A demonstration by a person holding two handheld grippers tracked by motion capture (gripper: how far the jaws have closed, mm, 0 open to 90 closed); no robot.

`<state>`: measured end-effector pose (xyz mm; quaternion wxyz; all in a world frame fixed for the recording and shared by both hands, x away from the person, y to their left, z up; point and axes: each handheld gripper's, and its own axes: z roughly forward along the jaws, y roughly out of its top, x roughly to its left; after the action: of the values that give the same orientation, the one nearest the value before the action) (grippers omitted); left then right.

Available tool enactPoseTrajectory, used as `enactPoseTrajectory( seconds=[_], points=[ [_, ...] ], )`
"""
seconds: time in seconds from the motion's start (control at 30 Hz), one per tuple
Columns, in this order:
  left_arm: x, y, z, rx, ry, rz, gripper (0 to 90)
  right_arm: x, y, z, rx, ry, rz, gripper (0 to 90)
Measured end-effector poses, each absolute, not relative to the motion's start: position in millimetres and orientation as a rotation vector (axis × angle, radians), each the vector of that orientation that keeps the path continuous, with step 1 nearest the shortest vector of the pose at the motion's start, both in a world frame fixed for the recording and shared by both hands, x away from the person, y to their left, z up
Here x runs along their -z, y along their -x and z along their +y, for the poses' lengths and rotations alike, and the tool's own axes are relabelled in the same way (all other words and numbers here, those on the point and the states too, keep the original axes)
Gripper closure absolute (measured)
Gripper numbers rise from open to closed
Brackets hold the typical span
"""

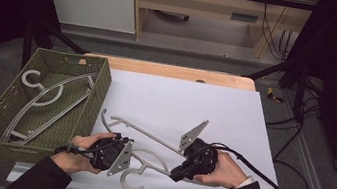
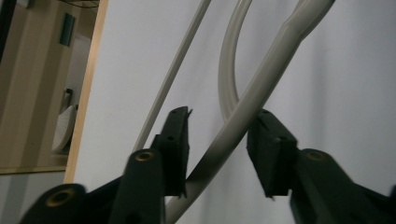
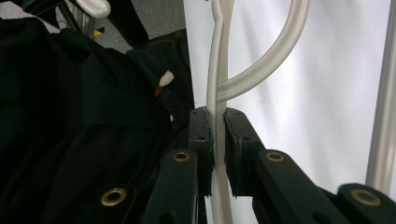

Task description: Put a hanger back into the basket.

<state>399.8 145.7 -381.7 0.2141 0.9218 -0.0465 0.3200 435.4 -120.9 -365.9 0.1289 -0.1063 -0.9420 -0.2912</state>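
Hangers are what we work with at this moment. One pale grey hanger [image 1: 149, 156] lies on the white sheet [image 1: 234, 114] that covers the table, near the front edge, with its hook [image 1: 132, 179] turned toward us. Our right gripper [image 1: 179, 173] is clenched on one arm of this hanger; in the right gripper view the two black pads press on the thin bar [image 3: 217, 154] from both sides. Our left gripper [image 1: 124, 144] is at the other arm of the same hanger. In the left gripper view the bar [image 2: 243, 116] runs slanted between the jaws; it touches the left pad low down, while a gap remains at the other pad, so the jaws are not clamped on it. A second hanger [image 1: 143, 130] lies just behind the first one, touching or crossing it. At the left stands a green woven basket [image 1: 98, 91], and more hangers [image 1: 46, 101] lie inside it.
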Motion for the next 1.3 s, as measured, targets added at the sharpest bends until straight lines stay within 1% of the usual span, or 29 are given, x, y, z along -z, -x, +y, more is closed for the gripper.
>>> enactPoseTrajectory(
  seconds=[0.17, 0.23, 0.3, 0.33, 0.37, 0.43, 0.47, 0.6, 0.77, 0.87, 0.9, 0.97, 1.07, 1.13, 1.17, 1.3],
  points=[
    [382.4, -396.6, 146.8, -0.927, -2.553, -0.176, 68.3, 365.5, -437.0, -120.9, 0.838, 0.296, -2.736, 82.5],
    [382.5, -395.3, 147.3, -0.924, -2.556, -0.184, 69.7, 364.8, -437.8, -121.3, 0.850, 0.282, -2.741, 82.3],
    [382.9, -394.8, 148.2, -0.897, -2.560, -0.187, 72.2, 363.2, -437.8, -122.8, 0.868, 0.276, -2.765, 82.3],
    [382.1, -395.1, 149.1, -0.847, -2.559, -0.171, 73.8, 361.9, -438.0, -124.0, 0.877, 0.277, -2.779, 82.4],
    [382.3, -393.9, 149.4, -0.880, -2.552, -0.188, 74.6, 361.2, -438.3, -124.8, 0.874, 0.273, -2.796, 82.2],
    [380.8, -394.2, 150.5, -0.826, -2.558, -0.173, 77.2, 360.1, -439.4, -126.5, 0.919, 0.242, -2.799, 81.3],
    [381.1, -394.3, 151.0, -0.818, -2.563, -0.165, 78.4, 358.9, -439.2, -127.3, 0.920, 0.242, -2.811, 80.5],
    [381.6, -396.0, 152.3, -0.736, -2.553, -0.090, 80.2, 354.6, -440.1, -132.5, 1.012, 0.238, -2.878, 77.8],
    [380.2, -398.8, 150.3, -0.638, -2.549, 0.060, 80.5, 350.6, -442.4, -136.1, 1.091, 0.331, -2.914, 72.7],
    [377.8, -400.3, 149.2, -0.597, -2.523, 0.191, 80.5, 349.1, -444.0, -137.8, 1.155, 0.407, -2.970, 65.0],
    [376.7, -400.9, 149.2, -0.595, -2.511, 0.231, 80.5, 348.8, -443.6, -138.1, 1.187, 0.438, -2.985, 59.7],
    [374.2, -402.8, 149.5, -0.582, -2.493, 0.296, 80.5, 347.5, -443.9, -139.4, 1.283, 0.498, -3.020, 54.9],
    [370.8, -407.1, 150.8, -0.553, -2.467, 0.378, 80.5, 345.1, -446.1, -141.5, 1.437, 0.625, -3.032, 40.3],
    [369.4, -410.6, 151.3, -0.543, -2.457, 0.435, 80.5, 342.8, -446.8, -143.6, 1.526, 0.703, -3.033, 37.3],
    [369.2, -412.5, 151.4, -0.538, -2.452, 0.465, 80.5, 341.6, -447.0, -145.0, 1.574, 0.736, -3.027, 33.3],
    [368.7, -419.5, 152.7, -0.504, -2.437, 0.554, 80.5, 338.6, -445.3, -153.6, 1.789, 0.873, -2.937, 23.5]
  ],
)
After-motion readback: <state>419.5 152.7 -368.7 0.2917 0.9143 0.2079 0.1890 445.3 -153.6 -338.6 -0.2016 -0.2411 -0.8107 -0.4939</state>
